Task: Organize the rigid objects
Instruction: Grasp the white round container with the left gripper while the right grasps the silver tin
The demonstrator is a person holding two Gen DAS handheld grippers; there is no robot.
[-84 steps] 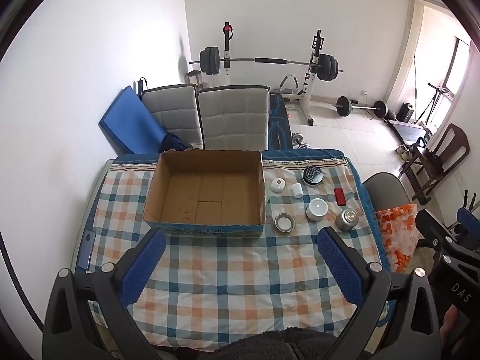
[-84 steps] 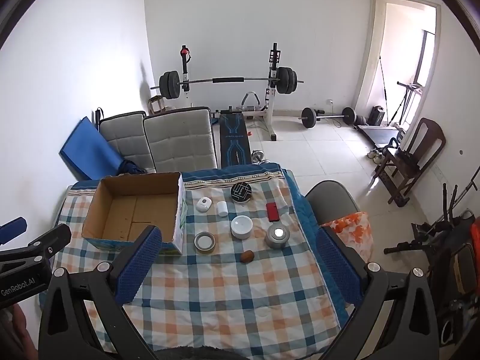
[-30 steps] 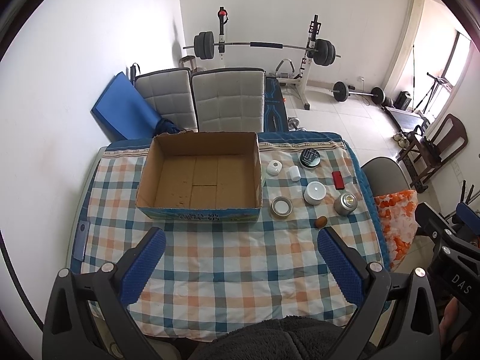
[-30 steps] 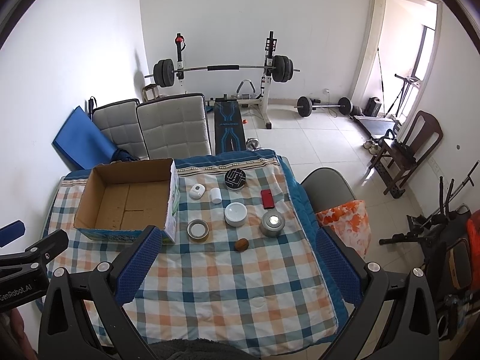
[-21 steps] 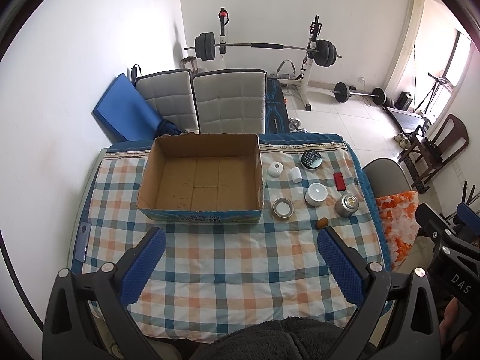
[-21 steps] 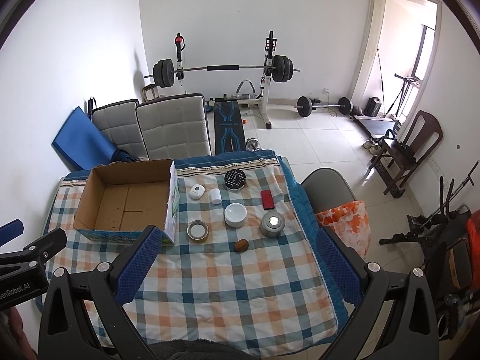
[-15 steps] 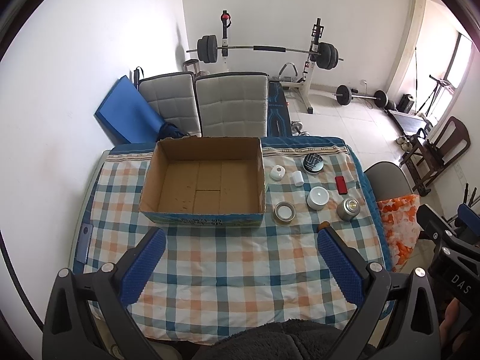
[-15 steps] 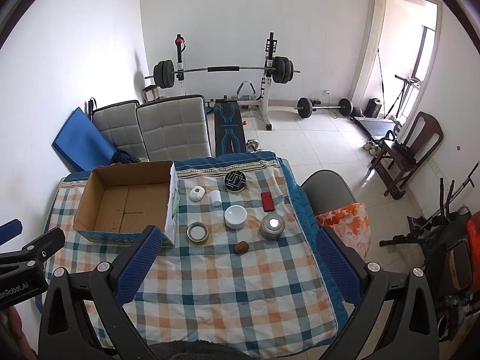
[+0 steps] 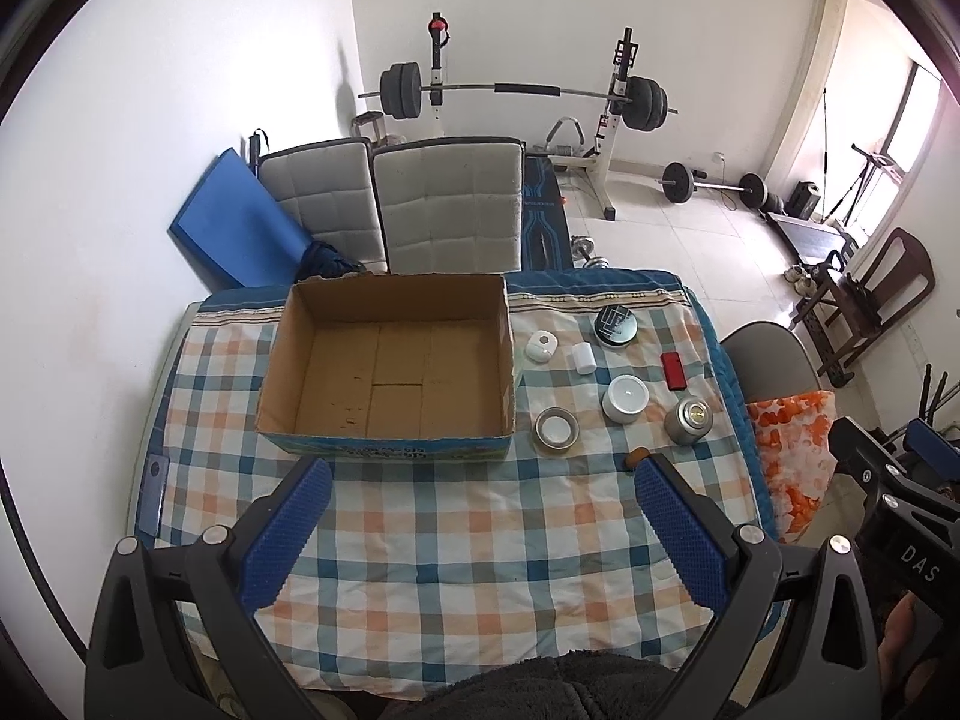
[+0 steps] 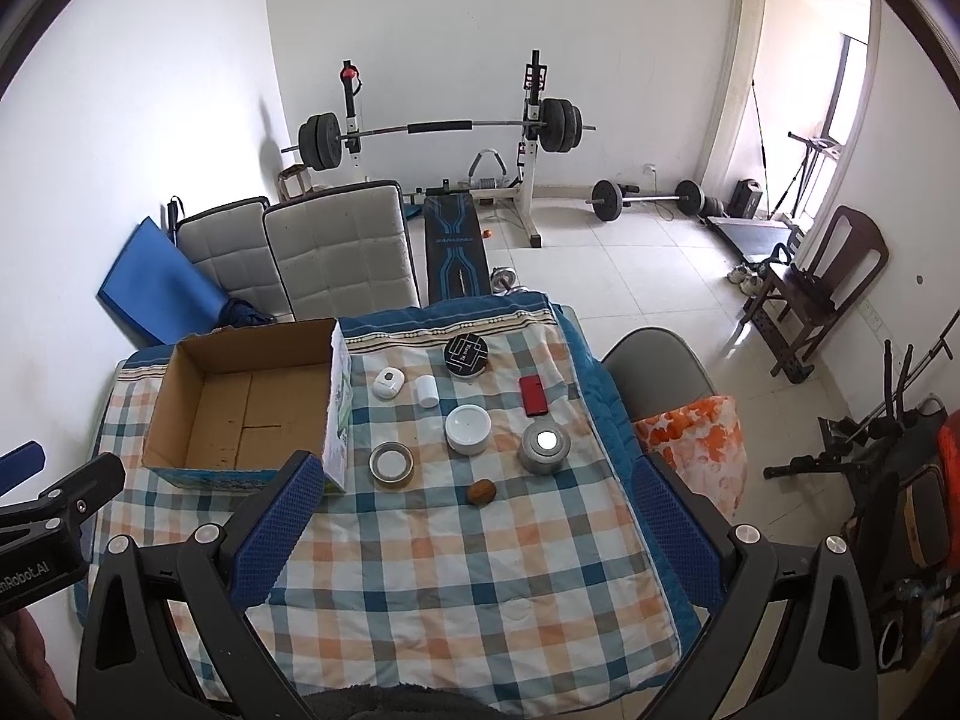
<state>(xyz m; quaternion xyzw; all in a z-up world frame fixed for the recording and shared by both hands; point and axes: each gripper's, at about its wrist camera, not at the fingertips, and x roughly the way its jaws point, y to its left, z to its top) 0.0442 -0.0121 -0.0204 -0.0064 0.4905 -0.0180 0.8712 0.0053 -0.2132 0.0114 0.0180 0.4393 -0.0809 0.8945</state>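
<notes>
Right wrist view: both grippers [image 10: 474,501] [image 9: 480,501] released above round tins [image 10: 543,449], cardboard box [image 10: 240,414].

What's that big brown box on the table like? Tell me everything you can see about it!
The cardboard box is wide, shallow and open on top, with nothing inside. Its walls and floor are plain brown card; the floor shows flap seams. The outside is printed, blue along the front and white-green on the right wall. It sits upright on the checked tablecloth at the table's far left. Nothing else touches it; the small items lie apart to its right.
</notes>
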